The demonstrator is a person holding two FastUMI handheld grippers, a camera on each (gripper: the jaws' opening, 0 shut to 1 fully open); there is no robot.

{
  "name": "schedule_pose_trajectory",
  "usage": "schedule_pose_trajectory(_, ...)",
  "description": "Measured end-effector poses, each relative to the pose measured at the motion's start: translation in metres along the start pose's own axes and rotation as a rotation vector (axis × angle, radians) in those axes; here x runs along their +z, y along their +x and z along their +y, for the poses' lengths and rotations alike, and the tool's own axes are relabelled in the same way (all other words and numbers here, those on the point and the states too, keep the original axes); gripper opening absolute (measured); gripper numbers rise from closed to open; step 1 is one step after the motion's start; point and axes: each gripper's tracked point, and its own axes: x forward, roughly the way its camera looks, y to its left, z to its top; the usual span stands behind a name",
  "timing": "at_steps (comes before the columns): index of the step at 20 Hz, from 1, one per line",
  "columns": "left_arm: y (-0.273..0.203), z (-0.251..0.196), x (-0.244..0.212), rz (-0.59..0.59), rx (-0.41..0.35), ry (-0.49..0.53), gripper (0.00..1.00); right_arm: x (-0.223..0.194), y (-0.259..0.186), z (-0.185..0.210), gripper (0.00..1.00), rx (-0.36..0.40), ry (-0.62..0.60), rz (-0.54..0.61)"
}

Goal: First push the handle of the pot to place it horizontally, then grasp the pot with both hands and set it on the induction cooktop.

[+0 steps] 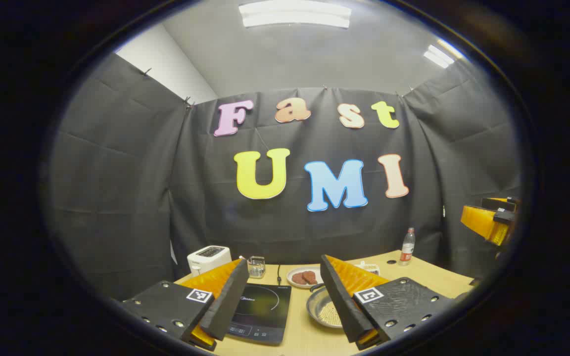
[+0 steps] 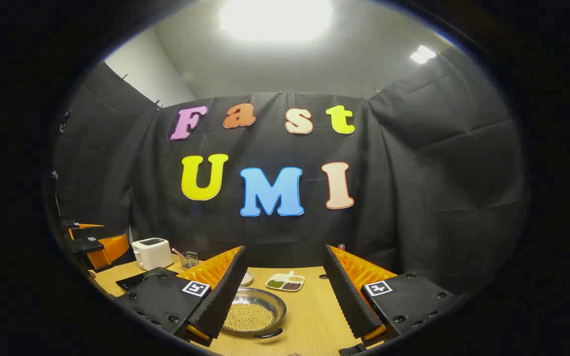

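While both claws gape wide, round metal pot (image 2: 253, 310) holds pale beans.

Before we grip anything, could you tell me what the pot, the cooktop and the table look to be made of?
The pot looks like bare metal, probably stainless steel: silver-grey with a bright sheen on its wall, plus a dark handle. The induction cooktop seems to be glossy black glass, since it reflects light. The table looks like light wood or wood-grain laminate with a matt finish; I cannot tell which.
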Motion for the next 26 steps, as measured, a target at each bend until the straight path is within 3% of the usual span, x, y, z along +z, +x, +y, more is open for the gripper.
schedule_pose_trajectory(22,-0.019,0.023,0.006,-0.011,0.030,0.019,0.86,-0.010,-0.004,0.012,0.97,0.027,0.001,0.049)
schedule_pose_trajectory(26,-0.022,0.029,0.005,-0.015,0.037,0.023,0.86,-0.013,-0.006,0.014,0.83,0.021,-0.011,0.054)
